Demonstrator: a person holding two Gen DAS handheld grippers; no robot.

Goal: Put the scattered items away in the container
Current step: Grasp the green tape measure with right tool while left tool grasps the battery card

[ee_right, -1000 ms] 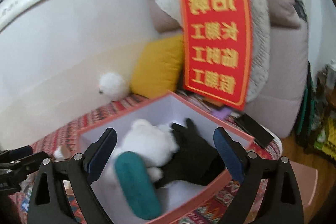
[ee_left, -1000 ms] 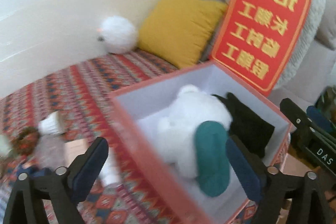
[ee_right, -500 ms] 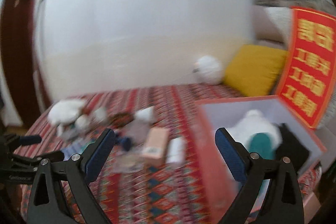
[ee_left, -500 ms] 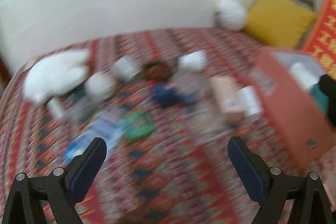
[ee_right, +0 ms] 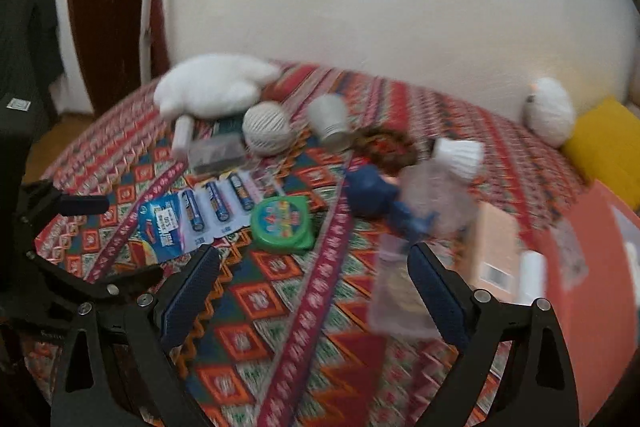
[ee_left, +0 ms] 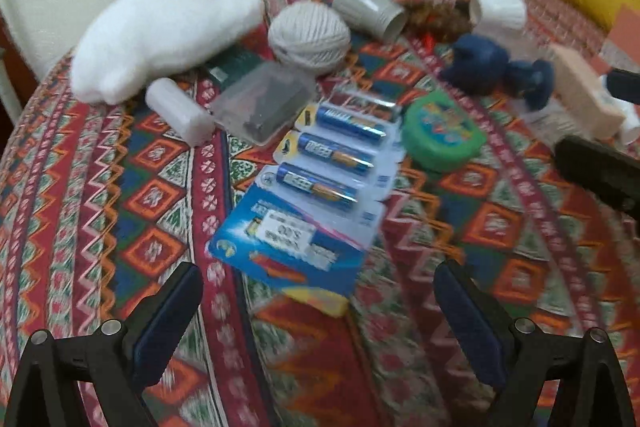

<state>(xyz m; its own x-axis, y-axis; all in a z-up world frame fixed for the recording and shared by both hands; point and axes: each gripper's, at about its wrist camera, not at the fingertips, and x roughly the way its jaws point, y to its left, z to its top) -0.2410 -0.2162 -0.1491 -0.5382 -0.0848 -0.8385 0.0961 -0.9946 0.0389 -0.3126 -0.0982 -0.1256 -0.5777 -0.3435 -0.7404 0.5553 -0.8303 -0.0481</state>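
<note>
Scattered items lie on a patterned cloth. My left gripper stands open and empty just short of a blue battery pack. Beyond it are a green round tin, a clear plastic case, a white cylinder, a yarn ball, a grey cup, a white plush and a blue toy. My right gripper is open and empty, above the cloth near the green tin. The red box shows at the right edge.
A peach carton and a clear bag lie beside the red box. A white fluffy ball and a yellow cushion sit at the back right. A white wall runs behind the cloth, which drops off at its left edge.
Both views have swung left, away from the red box with the plush inside, to the scattered items. The left gripper has come close to the battery pack. Both grippers stay open.
</note>
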